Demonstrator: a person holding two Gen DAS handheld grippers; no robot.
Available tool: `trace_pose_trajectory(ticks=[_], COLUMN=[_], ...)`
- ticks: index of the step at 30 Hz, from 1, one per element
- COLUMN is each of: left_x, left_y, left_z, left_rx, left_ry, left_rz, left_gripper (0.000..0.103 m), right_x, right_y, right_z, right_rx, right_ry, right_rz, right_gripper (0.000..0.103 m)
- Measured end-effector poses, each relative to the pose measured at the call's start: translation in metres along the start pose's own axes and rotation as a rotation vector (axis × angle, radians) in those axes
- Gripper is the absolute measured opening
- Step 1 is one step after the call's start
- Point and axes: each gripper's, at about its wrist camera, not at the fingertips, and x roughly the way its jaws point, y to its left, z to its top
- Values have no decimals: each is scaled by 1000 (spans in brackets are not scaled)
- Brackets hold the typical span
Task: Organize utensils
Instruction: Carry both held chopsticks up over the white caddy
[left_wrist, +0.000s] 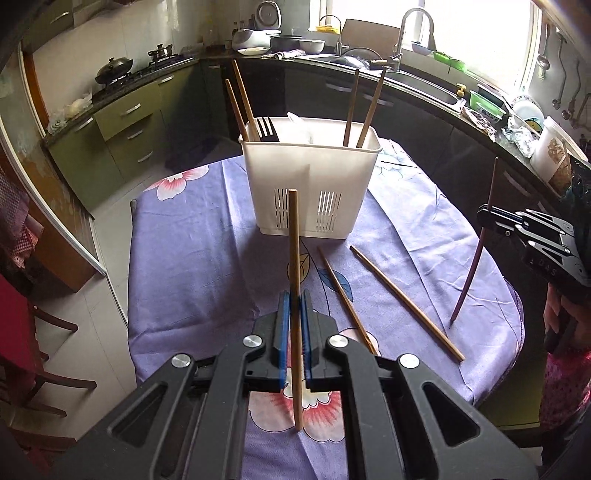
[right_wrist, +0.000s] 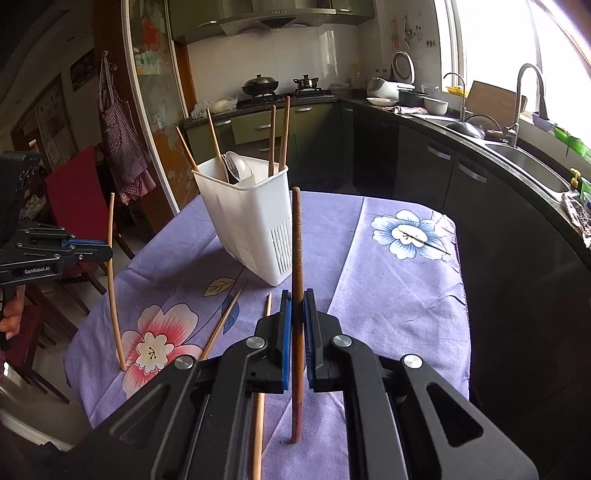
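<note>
Left claw clamps pale wooden chopstick upright; right claw clamps dark reddish chopstick upright. White slotted plastic caddy dead ahead of left, nearer it.

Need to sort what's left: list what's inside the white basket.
White basket holds four upright chopsticks, a black fork and a spoon. Its solid walls hide their lower ends and anything at the bottom.
</note>
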Motion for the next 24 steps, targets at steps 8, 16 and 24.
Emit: trace_pose_trajectory(ticks=[8, 16, 24], left_x=[-10, -23, -33], left_y=[-2, 0, 2], left_z=[-3, -1, 6], left_rx=[6, 5, -1], left_ry=[-18, -53, -81], left_rz=[-15, -28, -42], left_gripper=[6, 6, 6], right_x=[-7, -17, -23], right_y=[4, 8, 15], right_z=[2, 8, 23], right_rx=[-15, -25, -33], right_ry=[-14, -38, -56], right_rz=[8, 24, 46], right_gripper=[7, 7, 7])
